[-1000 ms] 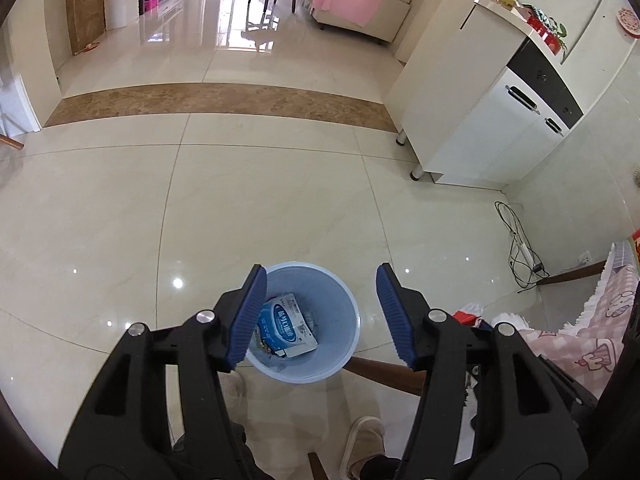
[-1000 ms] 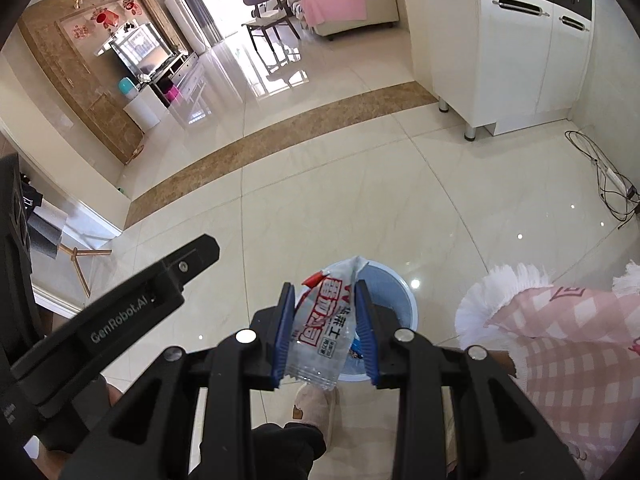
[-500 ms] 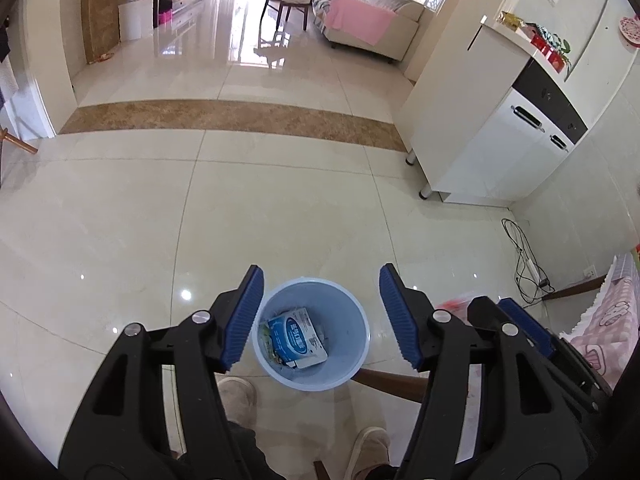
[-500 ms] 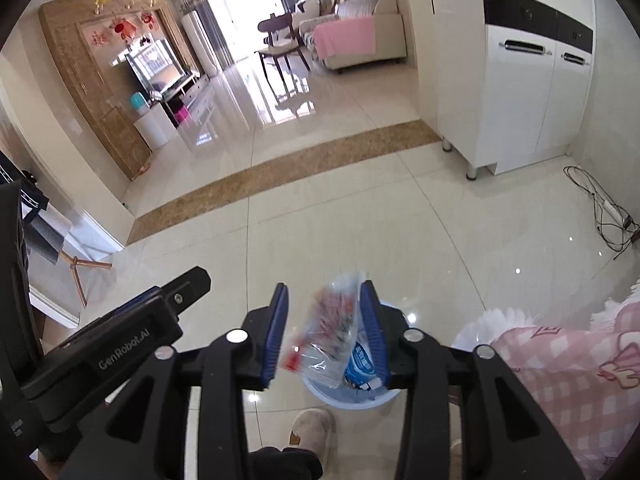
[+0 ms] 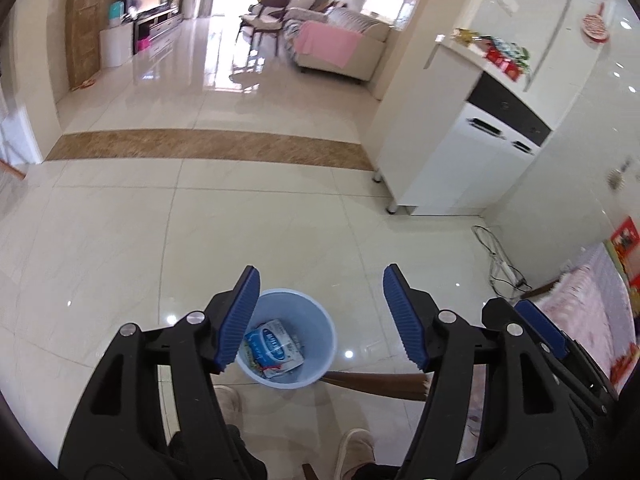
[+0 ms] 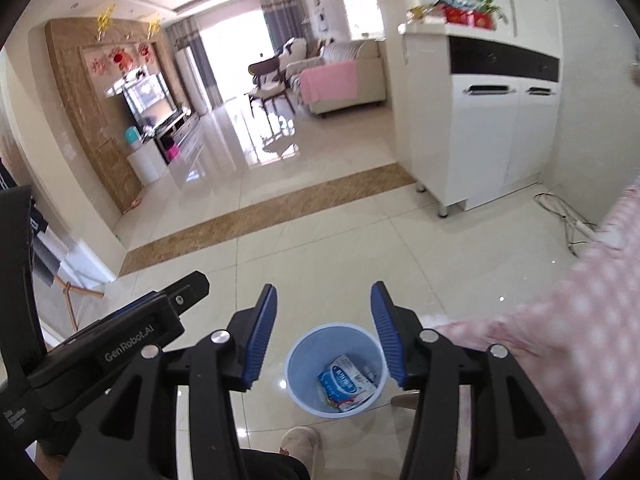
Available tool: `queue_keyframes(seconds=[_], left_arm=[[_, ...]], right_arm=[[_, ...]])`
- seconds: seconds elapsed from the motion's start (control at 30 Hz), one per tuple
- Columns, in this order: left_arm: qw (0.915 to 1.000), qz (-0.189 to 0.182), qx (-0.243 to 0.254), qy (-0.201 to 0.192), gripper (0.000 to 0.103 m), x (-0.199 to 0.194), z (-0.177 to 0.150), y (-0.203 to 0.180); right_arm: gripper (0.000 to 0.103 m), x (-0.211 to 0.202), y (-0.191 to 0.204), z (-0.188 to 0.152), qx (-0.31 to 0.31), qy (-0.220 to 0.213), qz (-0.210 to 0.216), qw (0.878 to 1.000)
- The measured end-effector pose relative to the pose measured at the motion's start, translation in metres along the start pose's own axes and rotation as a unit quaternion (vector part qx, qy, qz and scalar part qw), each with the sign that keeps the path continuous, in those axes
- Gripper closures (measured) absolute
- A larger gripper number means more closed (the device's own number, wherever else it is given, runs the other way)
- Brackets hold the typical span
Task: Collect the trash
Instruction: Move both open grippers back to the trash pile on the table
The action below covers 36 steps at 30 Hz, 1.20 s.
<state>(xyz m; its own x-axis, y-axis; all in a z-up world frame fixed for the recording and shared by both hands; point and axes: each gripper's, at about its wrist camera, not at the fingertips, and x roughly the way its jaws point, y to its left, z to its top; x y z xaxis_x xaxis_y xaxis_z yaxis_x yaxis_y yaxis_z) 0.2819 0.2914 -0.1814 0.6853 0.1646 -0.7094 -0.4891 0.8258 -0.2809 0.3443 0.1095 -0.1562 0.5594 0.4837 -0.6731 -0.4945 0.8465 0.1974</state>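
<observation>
Down in the pale blue bin [image 6: 337,368] on the floor lies the trash – a blue-and-white packet [image 6: 339,377] on other wrappers, its long side slanting across the bottom. The bin sits below and ahead of both claws. The right claw [image 6: 323,332] frames it between its jaws, which are opening with nothing between them. The left claw [image 5: 319,316] is also opening and empty, with the bin nearer its left jaw – neither touches anything.
</observation>
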Motion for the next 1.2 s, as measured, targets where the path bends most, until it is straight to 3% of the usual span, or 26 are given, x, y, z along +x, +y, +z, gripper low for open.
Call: queue_keyframes(seconds=[0.27, 0.5, 0.63, 0.83, 0.97, 1.1, 1.2], left_arm=[[0.9966, -0.063, 0.052, -0.012, 0.038, -0.049, -0.021, -0.069], [0.9844, -0.128, 0.120, -0.004, 0.035, -0.084, -0.056, -0.150], [0.9732, -0.161, 0.164, 0.009, 0.035, -0.095, -0.081, -0.200], [0.9455, -0.218, 0.238, 0.043, 0.035, -0.109, -0.129, -0.277], [0.9247, -0.244, 0.285, 0.066, 0.034, -0.111, -0.160, -0.326], [0.9129, -0.252, 0.310, 0.086, 0.034, -0.106, -0.184, -0.358], [0.9057, -0.254, 0.325, 0.099, 0.034, -0.101, -0.199, -0.378]], right_arm=[[0.053, -0.088, -0.054, -0.012, 0.034, -0.047, -0.050, 0.997], [0.052, -0.170, -0.128, -0.035, 0.078, -0.087, -0.111, 0.987], [0.050, -0.208, -0.170, -0.060, 0.120, -0.103, -0.152, 0.976], [0.050, -0.255, -0.246, -0.103, 0.201, -0.097, -0.217, 0.950], [0.050, -0.268, -0.292, -0.122, 0.230, -0.054, -0.246, 0.940], [0.050, -0.269, -0.320, -0.144, 0.245, -0.006, -0.258, 0.934], [0.050, -0.271, -0.333, -0.154, 0.251, 0.000, -0.259, 0.933]])
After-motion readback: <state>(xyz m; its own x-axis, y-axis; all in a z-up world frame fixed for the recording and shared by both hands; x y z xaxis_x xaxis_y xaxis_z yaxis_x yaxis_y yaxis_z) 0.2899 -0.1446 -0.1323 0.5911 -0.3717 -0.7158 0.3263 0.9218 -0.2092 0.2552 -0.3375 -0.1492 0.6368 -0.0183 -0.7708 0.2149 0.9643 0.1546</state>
